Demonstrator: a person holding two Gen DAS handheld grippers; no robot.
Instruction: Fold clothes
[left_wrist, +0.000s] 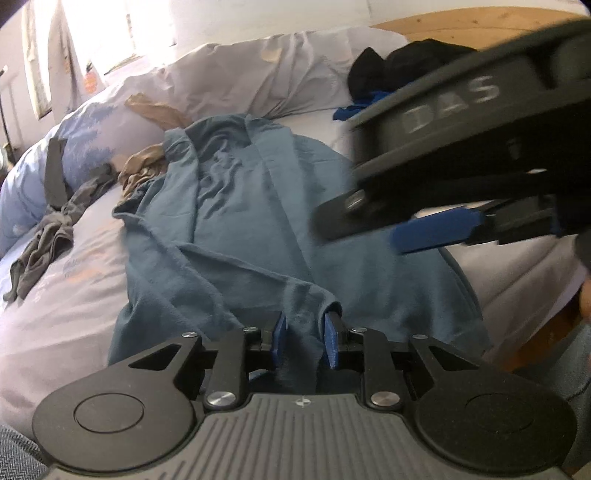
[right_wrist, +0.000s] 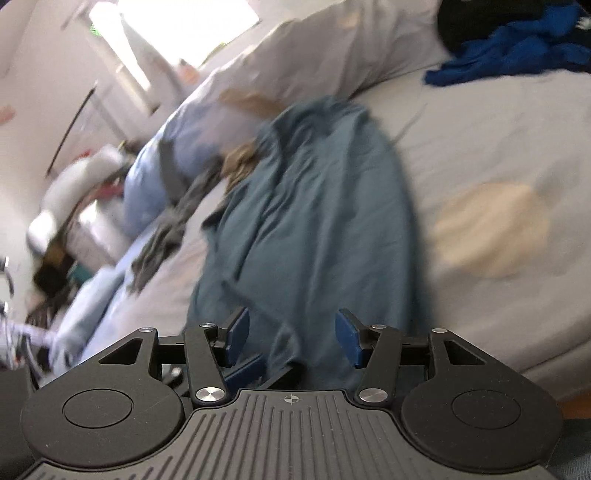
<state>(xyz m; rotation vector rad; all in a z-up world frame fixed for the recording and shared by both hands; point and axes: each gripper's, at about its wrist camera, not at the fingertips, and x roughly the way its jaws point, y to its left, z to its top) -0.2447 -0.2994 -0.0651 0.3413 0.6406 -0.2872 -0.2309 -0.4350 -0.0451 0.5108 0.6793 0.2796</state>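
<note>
Left gripper (left_wrist: 304, 338) pinches soft, creased teal shirt (left_wrist: 258, 206)

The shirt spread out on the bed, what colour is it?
The shirt is a plain dusty teal blue, with no pattern. It shows sharpest in the left wrist view.

Daylight floods in from a window (left_wrist: 107, 40) at the upper left of both views, blown out to pure white glare, and leaves the bed (left_wrist: 66, 295) softly and evenly lit with only faint shadows in the fabric folds. The left wrist view is fairly sharp, except for the smeared right tongs (left_wrist: 436, 236) crossing its upper right. The right wrist view is motion-blurred throughout, and both bend strongly at the fisheye edges.
</note>
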